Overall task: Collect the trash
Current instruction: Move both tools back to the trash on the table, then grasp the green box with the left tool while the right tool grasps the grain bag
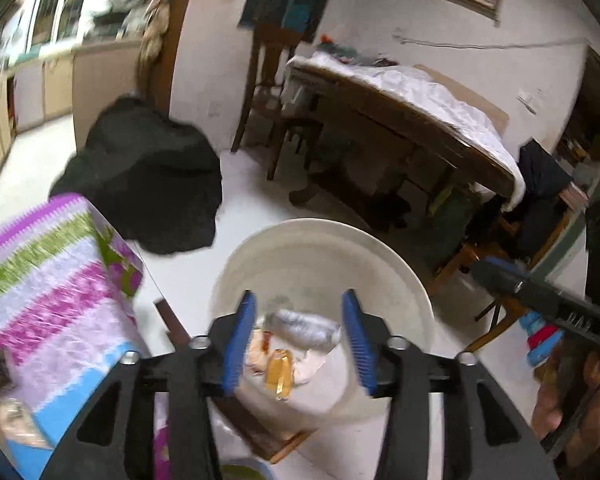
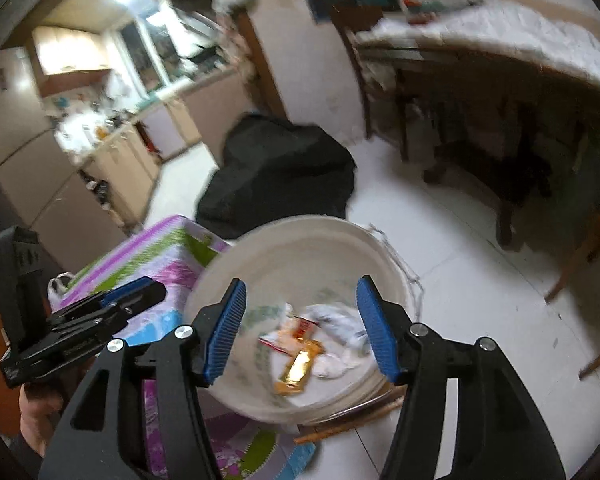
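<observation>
Both my hand-held grippers, left [image 1: 298, 340] and right [image 2: 300, 326], gape wide and empty above the white bucket [image 2: 288, 240]. The gold wrapper [image 2: 298, 368] lies low centre, long axis running up-right, nearer my right.

Black left gripper [image 1: 300, 344], black right gripper [image 2: 300, 330], ribbed blue fingers [image 1: 240, 344], silver screws, seemingly bare hand [image 1: 556, 400]

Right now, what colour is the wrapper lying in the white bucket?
Golden-orange wrapper in the bucket, clearest in the right wrist view.
</observation>
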`<action>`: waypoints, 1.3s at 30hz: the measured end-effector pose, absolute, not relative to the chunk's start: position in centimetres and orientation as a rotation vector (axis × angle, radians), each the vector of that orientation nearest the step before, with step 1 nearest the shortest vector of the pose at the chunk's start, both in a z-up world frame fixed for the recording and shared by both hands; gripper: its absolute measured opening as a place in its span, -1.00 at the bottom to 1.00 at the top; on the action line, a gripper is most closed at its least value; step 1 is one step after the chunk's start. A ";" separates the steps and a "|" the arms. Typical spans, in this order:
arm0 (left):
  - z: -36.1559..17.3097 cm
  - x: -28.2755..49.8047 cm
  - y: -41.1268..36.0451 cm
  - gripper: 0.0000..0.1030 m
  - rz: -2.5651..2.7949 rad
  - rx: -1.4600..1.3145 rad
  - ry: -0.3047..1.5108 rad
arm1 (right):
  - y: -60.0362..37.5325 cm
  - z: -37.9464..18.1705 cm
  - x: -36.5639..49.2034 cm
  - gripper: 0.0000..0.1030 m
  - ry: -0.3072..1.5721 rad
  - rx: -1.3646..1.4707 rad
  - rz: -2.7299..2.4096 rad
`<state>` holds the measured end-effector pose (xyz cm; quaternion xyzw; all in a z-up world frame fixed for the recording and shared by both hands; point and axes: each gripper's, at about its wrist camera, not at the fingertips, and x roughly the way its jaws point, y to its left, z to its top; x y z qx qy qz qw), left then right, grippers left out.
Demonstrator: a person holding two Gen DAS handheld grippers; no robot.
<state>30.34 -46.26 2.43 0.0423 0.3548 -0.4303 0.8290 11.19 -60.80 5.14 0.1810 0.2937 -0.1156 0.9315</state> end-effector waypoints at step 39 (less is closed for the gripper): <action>-9.2 41.1 5.4 0.00 0.008 -0.234 1.051 | -35.5 -6.2 9.3 0.55 0.730 0.235 0.223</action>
